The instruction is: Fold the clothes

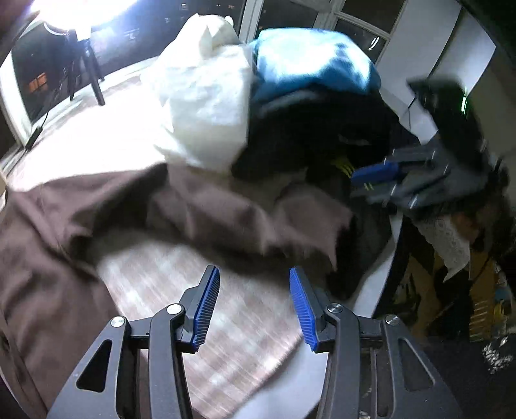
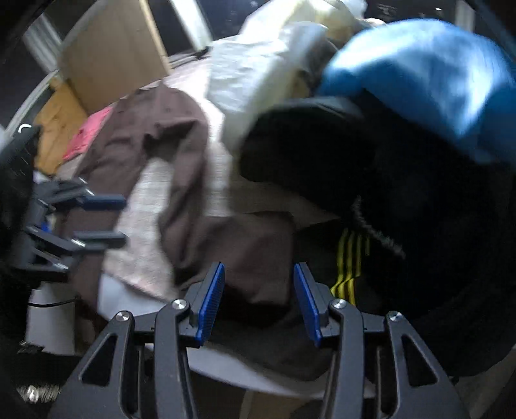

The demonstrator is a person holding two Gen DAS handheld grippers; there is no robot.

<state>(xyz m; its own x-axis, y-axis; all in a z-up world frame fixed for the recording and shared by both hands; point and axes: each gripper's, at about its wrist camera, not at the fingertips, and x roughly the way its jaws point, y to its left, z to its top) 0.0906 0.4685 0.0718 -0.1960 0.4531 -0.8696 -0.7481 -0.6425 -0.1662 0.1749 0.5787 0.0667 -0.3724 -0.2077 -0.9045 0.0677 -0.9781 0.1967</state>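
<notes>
Lamp glare upper left; dim, motion-blurred, fisheye-warped.

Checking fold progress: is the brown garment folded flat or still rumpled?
Rumpled. The brown garment lies bunched in uneven creases across the table, not squared; neither gripper's jaws hold it.

A crumpled brown cloth garment [image 1: 200, 206], a cream-white one [image 1: 206, 106], a bright blue one [image 1: 309, 61], and a black garment [image 2: 371, 180] bearing what look like yellow stripes [image 2: 348, 267].

A tripod [image 1: 93, 74] stands on the floor far ahead and to the left of the left claw, under a bright light [image 1: 80, 9]. A cardboard box [image 2: 109, 58] stands ahead-left of the right claw. Window frames [image 1: 325, 16] lie beyond.
</notes>
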